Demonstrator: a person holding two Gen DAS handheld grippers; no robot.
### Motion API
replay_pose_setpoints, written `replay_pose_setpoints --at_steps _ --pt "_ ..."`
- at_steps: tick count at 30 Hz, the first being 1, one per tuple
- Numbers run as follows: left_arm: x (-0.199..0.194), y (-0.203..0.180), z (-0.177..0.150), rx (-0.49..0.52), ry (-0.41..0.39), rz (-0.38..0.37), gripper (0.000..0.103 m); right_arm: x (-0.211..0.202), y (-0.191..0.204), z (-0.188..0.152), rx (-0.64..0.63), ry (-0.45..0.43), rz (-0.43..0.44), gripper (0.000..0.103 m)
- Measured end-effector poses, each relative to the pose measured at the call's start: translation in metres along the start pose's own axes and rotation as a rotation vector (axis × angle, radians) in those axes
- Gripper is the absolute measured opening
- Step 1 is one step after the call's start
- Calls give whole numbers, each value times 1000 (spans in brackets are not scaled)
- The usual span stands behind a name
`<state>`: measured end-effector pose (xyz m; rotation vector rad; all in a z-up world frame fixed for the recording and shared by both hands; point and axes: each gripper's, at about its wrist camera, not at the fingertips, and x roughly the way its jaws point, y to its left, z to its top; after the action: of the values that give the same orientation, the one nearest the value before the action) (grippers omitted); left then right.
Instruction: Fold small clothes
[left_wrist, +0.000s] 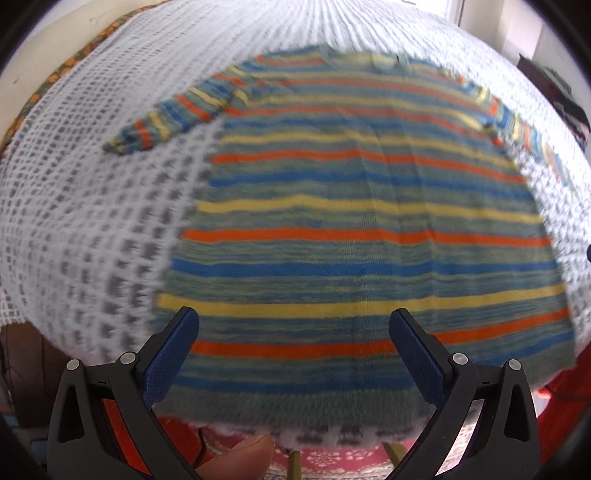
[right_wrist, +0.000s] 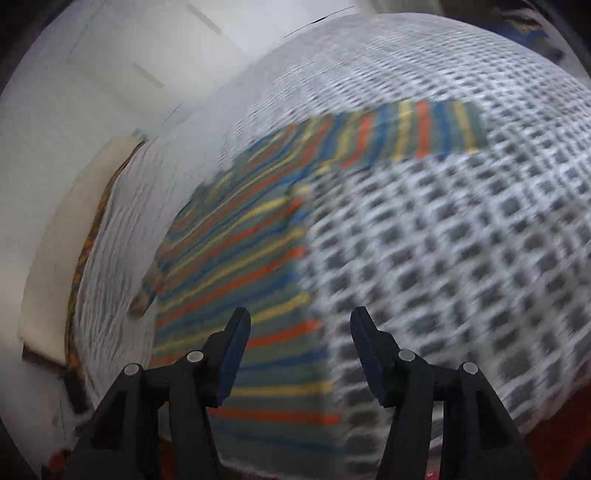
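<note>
A small striped sweater (left_wrist: 362, 221) in orange, yellow, blue and grey-green lies flat on a white-and-grey checked blanket (left_wrist: 92, 221), hem toward me, both sleeves spread out. My left gripper (left_wrist: 295, 325) is open and empty, hovering over the sweater's hem area. In the right wrist view the sweater (right_wrist: 240, 266) lies left of centre, with one sleeve (right_wrist: 424, 129) stretched to the right. My right gripper (right_wrist: 301, 325) is open and empty, above the sweater's right side edge near the hem. Both views are blurred.
The checked blanket (right_wrist: 461, 258) covers a bed. A red patterned rug (left_wrist: 332, 461) shows below the bed's near edge. A white wall (right_wrist: 110, 92) and a patterned mattress edge (right_wrist: 88, 251) lie on the far left in the right wrist view.
</note>
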<state>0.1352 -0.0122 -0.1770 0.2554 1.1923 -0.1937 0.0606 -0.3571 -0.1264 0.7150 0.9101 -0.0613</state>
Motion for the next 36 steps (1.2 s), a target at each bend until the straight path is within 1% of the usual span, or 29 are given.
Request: replay_pose_setpoints --at_steps 2,3,5,7,9,11,13,15,17,18,20,21,23,25,27,28,29,31,33,34,36 --pt "26 -5 -7 18 57 -4 103 16 32 -27 -109 56 15 57" --pt "34 -5 -11 17 64 -9 103 26 42 -38 -151 92 18 57" --pt "36 1 -15 -5 28 -37 103 45 53 -50 -219 165 1 57" --pt "36 4 -19 -17 -1 -62 103 58 56 -56 -279 202 -43 57" --pt "37 6 -21 -4 -8 -75 103 72 52 -63 -292 247 -100 57" --pt "33 9 -18 22 26 -95 102 83 41 -64 -259 272 -105 57" --pt "21 23 -10 5 33 -142 102 88 37 -64 -250 277 -113 57" --pt "2 53 4 -55 -19 -196 102 87 40 -67 -255 278 -120 57" --pt "-11 100 27 -148 -77 -251 102 88 43 -67 -269 277 -130 59" --pt "-13 134 44 -223 -101 -274 102 89 45 -69 -280 276 -132 61" --pt "-7 189 71 -358 -127 -306 102 90 47 -71 -301 275 -138 65" --pt "-2 213 82 -423 -142 -318 102 92 49 -72 -309 277 -139 69" --pt "15 264 100 -566 -170 -350 102 96 53 -73 -324 280 -143 71" --pt "39 299 113 -660 -152 -378 101 99 56 -74 -333 282 -150 74" --pt "57 314 125 -697 -144 -396 100 100 56 -74 -335 284 -152 74" --pt "66 320 129 -717 -146 -411 97 101 57 -74 -334 285 -153 75" --pt "76 324 133 -745 -147 -425 89 102 57 -74 -334 286 -154 75" --pt "94 335 135 -817 -126 -454 78 102 55 -74 -334 287 -156 75" --pt "109 339 137 -862 -108 -475 77 101 55 -74 -335 289 -160 75" --pt "115 339 138 -871 -105 -472 74 102 55 -74 -337 290 -163 76" --pt "127 338 146 -864 -102 -474 69 107 59 -74 -342 294 -165 79"
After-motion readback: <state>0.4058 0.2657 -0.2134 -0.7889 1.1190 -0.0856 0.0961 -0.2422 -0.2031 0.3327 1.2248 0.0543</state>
